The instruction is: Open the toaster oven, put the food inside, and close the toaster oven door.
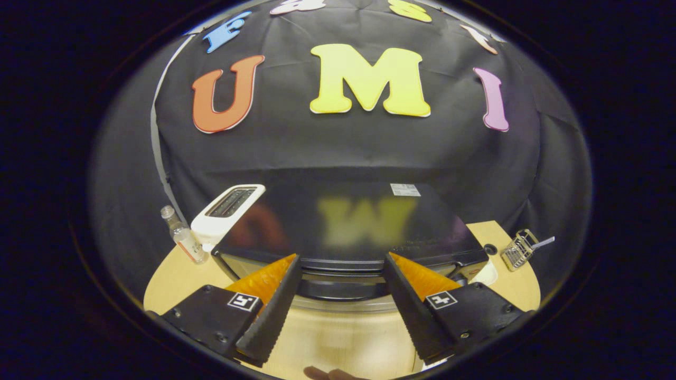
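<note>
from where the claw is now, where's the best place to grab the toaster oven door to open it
Grip the dark handle bar running across the top of the toaster oven door, coming from above and in front. It stands proud of the door and lies level between the open claw fingers, so one finger would likely go over it and one under after turning the claw.

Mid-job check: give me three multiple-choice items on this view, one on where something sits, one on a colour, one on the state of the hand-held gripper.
1. Where is the white toaster?
A. Beside the toaster oven, near the small bottle
B. Between the fingers
C. Inside the wire basket

2. What colour is the table?
A. Blue
B. Light wood
C. Red

3. How does the hand-held gripper stand?
A. Shut on the bottle
B. Shut on the handle
C. Open, fingers either side of the oven door handle

Answers: 1 A, it stands by the oven's corner, next to the bottle; 2 B, pale wood shows beneath the fingers; 3 C, a wide gap separates the fingers.
</note>
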Demonstrator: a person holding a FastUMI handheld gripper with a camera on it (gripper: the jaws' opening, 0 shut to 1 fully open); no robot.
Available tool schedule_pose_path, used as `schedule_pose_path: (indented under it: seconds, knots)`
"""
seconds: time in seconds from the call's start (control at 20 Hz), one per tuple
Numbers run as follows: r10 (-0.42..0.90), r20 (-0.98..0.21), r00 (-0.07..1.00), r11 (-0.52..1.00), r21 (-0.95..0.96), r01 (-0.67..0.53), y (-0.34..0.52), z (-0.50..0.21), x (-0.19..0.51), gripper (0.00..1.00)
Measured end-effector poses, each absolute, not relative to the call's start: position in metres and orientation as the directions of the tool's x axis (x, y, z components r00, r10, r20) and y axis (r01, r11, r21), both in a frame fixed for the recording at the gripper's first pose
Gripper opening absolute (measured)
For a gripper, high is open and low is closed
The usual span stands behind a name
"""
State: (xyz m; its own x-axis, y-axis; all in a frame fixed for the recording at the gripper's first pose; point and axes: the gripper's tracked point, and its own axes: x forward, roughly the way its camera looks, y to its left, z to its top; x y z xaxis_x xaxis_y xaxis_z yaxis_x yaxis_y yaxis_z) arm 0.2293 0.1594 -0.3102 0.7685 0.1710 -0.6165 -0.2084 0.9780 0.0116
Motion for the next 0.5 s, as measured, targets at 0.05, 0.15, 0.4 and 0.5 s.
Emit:
schedule_pose_path:
  seconds: [0.05,0.15,0.4,0.5]
  knots:
    - [0.171,-0.618,0.767,0.977,0.006,-0.214,0.159,-0.310,0.225,1.00]
    - [0.165,-0.619,0.768,0.978,-0.001,-0.211,0.158,-0.310,0.214,1.00]
    - [0.155,-0.625,0.765,0.976,-0.025,-0.218,0.153,-0.312,0.186,1.00]
    - [0.153,-0.617,0.772,0.974,-0.036,-0.222,0.151,-0.314,0.176,1.00]
